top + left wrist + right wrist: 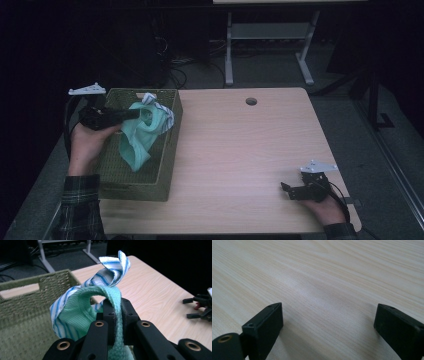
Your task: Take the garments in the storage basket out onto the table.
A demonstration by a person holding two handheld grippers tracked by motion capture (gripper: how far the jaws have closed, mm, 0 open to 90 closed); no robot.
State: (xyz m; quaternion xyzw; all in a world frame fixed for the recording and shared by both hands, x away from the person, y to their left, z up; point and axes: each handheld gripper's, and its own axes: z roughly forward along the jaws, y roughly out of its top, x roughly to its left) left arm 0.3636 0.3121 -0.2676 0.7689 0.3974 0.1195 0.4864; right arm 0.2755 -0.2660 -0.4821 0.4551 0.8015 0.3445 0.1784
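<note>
Left gripper [134, 114] clamped on green cloth [137, 137] — hangs lengthwise over basket [167, 150], striped cloth [110, 271] snagged along — right gripper [286, 190] gaping, well apart.

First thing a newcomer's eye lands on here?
The mint-green cloth dangling over the woven basket at the table's left edge, pinched in the left hand-held gripper together with a blue-striped cloth. Then the right hand-held gripper, jaws wide apart, resting on the bare wooden table near its front right corner.

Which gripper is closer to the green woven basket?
The left gripper. It hangs over the green woven basket, shut on a mint green cloth with a blue striped cloth. The right gripper rests across the wooden table, jaws open.
</note>
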